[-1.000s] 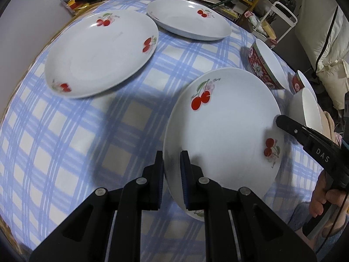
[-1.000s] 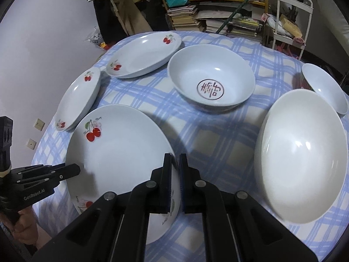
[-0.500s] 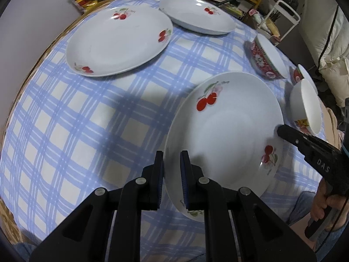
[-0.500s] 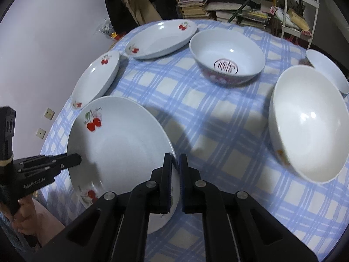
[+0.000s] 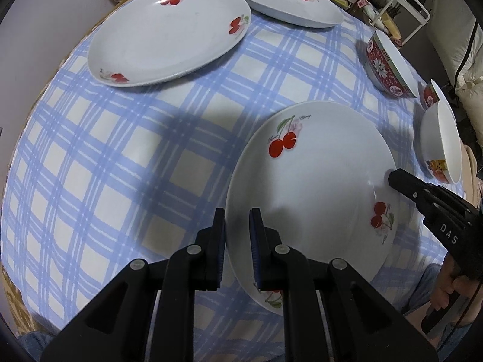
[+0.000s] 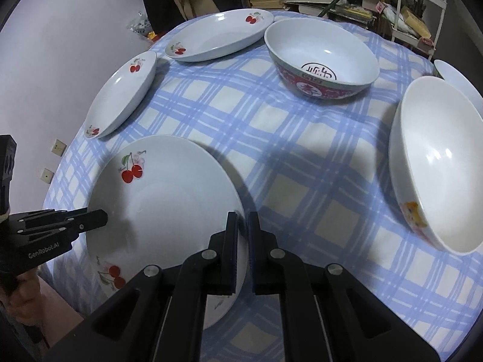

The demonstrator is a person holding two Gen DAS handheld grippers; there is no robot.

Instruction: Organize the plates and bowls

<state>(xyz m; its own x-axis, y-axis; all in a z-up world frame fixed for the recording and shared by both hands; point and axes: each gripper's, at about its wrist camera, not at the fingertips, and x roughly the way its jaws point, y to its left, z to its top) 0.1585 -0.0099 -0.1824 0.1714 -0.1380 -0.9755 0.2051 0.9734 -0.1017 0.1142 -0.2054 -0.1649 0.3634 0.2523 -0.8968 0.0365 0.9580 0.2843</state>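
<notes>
I hold the near cherry plate (image 5: 317,187) from both sides: my left gripper (image 5: 237,235) pinches its left rim between narrow jaws, and my right gripper (image 6: 243,235) is clamped tight on the opposite rim. The plate sits between my two claws at the near edge of the checked tablecloth (image 5: 126,157). The next cherry plate (image 5: 169,33) lies ahead and to the left, nearer my left hand.

1. The near plate (image 5: 317,187), clamped at opposite rims by the left gripper (image 5: 237,235) and the right gripper (image 6: 243,232), now sits lower and flatter over the tablecloth (image 5: 120,150) than before.
2. The far dishes appear closer in both views.
</notes>
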